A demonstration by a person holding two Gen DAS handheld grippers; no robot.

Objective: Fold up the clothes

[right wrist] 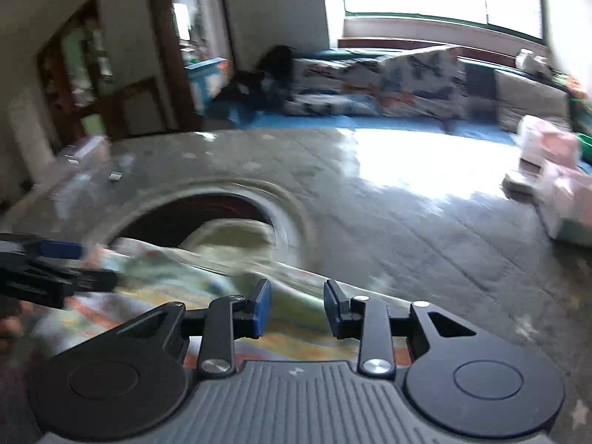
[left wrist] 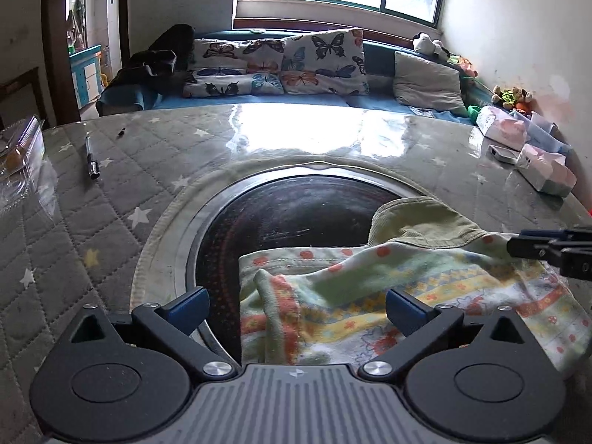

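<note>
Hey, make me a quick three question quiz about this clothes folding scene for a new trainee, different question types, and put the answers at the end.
1. True or false: the left claw is clamped shut on the patterned garment.
2. Multiple choice: what lies on the quilted star tablecloth to the far left of the garment? A) a pen B) a spoon C) a remote control
3. Fill in the blank: part of the garment lies over the dark round ______ set in the middle of the table.

Key
1. False: its fingers are spread wide, with the garment's left part between them.
2. A: the pen.
3. Cooktop; the garment's olive collar end lies on it.
</note>
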